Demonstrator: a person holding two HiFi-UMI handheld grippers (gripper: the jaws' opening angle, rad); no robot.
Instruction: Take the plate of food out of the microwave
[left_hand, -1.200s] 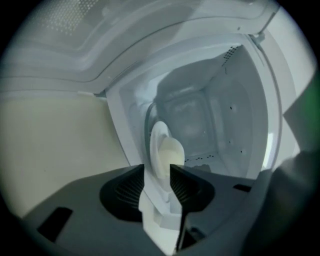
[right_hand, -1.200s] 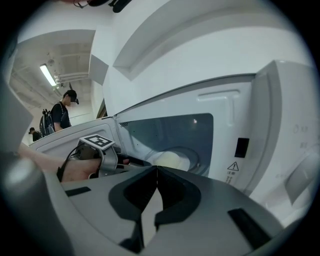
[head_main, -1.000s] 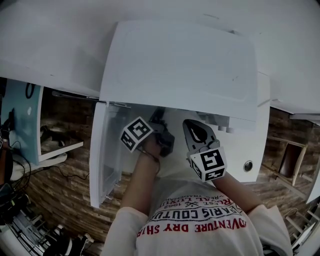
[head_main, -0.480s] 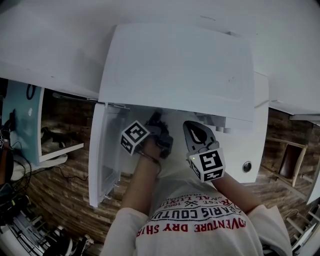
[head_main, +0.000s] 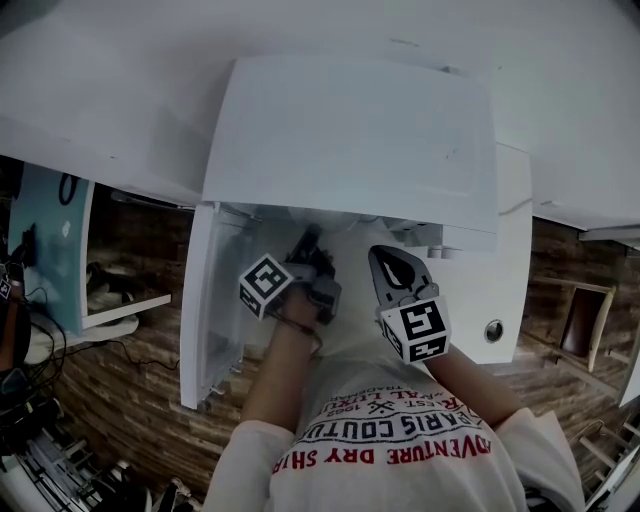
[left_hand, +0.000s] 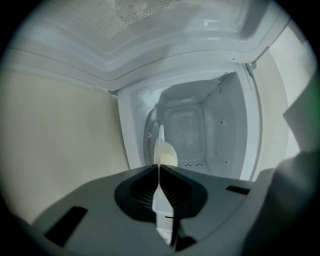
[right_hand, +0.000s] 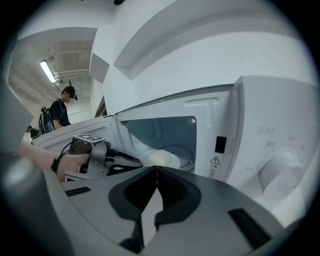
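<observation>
Left claw (left_hand: 159, 169), reached into the oven, has just been closing, and its dark jaws now pinch the near rim of the thin white plate (left_hand: 160, 205), which sits inside the cavity with a pale, cream-coloured lump of food (left_hand: 168, 155) on it just beyond the jaw tips. That bite takes only the edge, on one side, so the likeliest trouble is the plate drooping or pivoting in the grip once it leaves the oven floor, and the food sliding toward the low side. A smooth rim could also slip out of the pads if the pull is quick. Around it, the white inner walls of the cavity (left_hand: 215, 130) stand close, and a tilted plate might catch on the front lip on its way out. The open white door (head_main: 205, 310) hangs at the left, near that forearm. Right claw (right_hand: 157, 171) waits outside the white microwave oven (head_main: 350, 140) with its jaws shut on nothing, so it gives the far rim no support.
</observation>
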